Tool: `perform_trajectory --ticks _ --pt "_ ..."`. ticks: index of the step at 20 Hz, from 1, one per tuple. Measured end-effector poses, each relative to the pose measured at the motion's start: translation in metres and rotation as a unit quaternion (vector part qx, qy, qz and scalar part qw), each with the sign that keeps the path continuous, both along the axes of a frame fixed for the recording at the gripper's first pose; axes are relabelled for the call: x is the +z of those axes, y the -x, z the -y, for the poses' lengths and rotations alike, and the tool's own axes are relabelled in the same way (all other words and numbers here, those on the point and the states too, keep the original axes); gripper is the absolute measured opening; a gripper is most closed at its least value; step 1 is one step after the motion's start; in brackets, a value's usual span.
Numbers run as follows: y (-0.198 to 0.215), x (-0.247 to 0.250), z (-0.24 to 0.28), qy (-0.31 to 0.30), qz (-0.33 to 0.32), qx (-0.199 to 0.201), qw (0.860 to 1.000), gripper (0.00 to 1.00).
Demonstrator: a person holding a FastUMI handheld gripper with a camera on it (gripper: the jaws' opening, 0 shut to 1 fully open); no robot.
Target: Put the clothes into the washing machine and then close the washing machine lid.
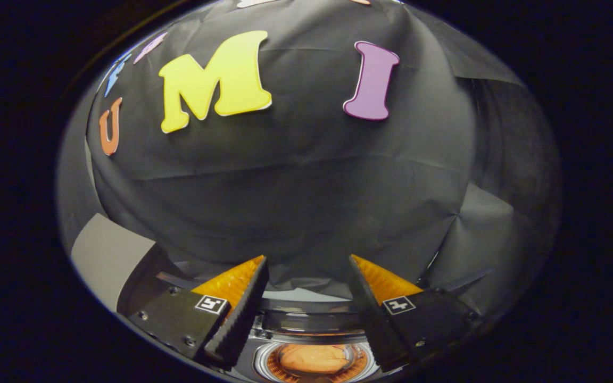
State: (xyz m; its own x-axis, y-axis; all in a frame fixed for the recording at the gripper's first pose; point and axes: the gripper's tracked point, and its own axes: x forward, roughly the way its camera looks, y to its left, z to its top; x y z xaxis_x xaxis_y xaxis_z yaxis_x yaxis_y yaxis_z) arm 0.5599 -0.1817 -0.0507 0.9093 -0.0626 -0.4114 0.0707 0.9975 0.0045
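A black cloth wall [306,175] rises beyond the gripper [306,308], with a grey panel [107,255] off to the left. Below and between the fingers, the washing machine [312,327] shows its round opening, orange-toned clothes [314,359] apparently already inside. The fingers stand apart, grasping nothing. Loading looks done; the remaining step appears to be closing the lid, which calls for reaching its edge, hard to make out here.

A creased black cloth [306,181] is hanging as the booth's wall, with folds running across it and gathering toward its right side. A plain grey panel [107,255] is standing against the cloth's lower left corner.
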Motion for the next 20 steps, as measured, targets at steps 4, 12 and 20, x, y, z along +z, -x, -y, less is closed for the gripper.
perform_trajectory --ticks 4,12,20 --pt "0.002 0.001 -0.002 0.004 0.009 0.002 1.0 0.92" --pt "0.009 0.004 -0.001 0.012 0.053 -0.002 0.999 0.92" --pt "0.013 0.005 -0.002 0.02 0.086 -0.007 0.996 0.92"
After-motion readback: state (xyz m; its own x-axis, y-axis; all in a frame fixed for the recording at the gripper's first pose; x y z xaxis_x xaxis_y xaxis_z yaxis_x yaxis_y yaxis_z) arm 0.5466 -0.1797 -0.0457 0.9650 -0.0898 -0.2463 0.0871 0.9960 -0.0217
